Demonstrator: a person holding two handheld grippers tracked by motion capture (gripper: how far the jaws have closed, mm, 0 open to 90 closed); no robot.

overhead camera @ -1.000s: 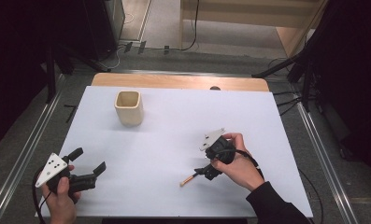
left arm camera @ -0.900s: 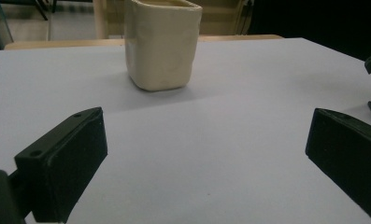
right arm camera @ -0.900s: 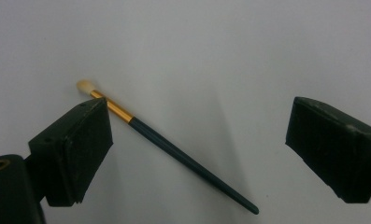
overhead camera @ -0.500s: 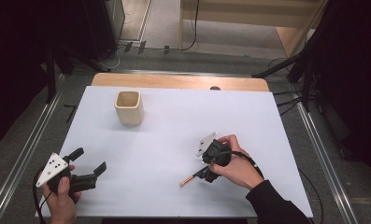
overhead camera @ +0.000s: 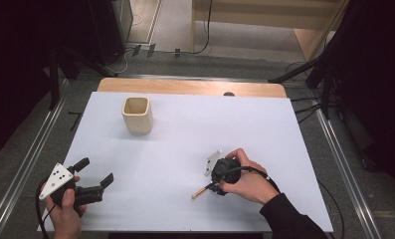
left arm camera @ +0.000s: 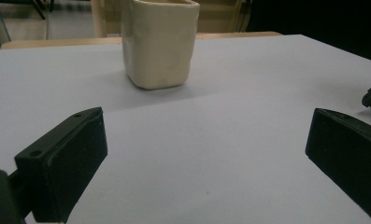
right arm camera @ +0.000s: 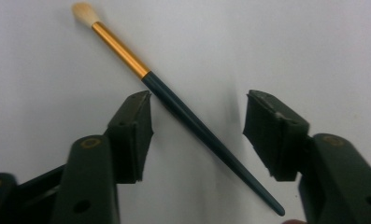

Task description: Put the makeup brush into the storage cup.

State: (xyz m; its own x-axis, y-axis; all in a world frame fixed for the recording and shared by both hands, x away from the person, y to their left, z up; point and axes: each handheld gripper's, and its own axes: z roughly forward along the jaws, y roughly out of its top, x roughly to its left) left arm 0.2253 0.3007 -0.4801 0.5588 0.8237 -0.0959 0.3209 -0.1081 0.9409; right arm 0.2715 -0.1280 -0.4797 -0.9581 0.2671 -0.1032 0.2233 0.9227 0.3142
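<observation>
A paintbrush with a dark teal handle, gold ferrule and pale tip lies flat on the white table. My right gripper points down over it, and its jaws have just been closing. The handle runs slantwise between them, close by the left pad and apart from the right one. From above, the brush tip sticks out left of the right gripper. My left gripper rests open at the near left corner, facing a cream cup. The cup stands upright at the far left.
The white sheet covers most of a wooden table whose far edge shows. Metal rails run along both sides. Cables and dark stands sit on the floor beyond.
The right hand has shifted slightly left and nearer over the brush. The left hand and the cup have stayed put.
</observation>
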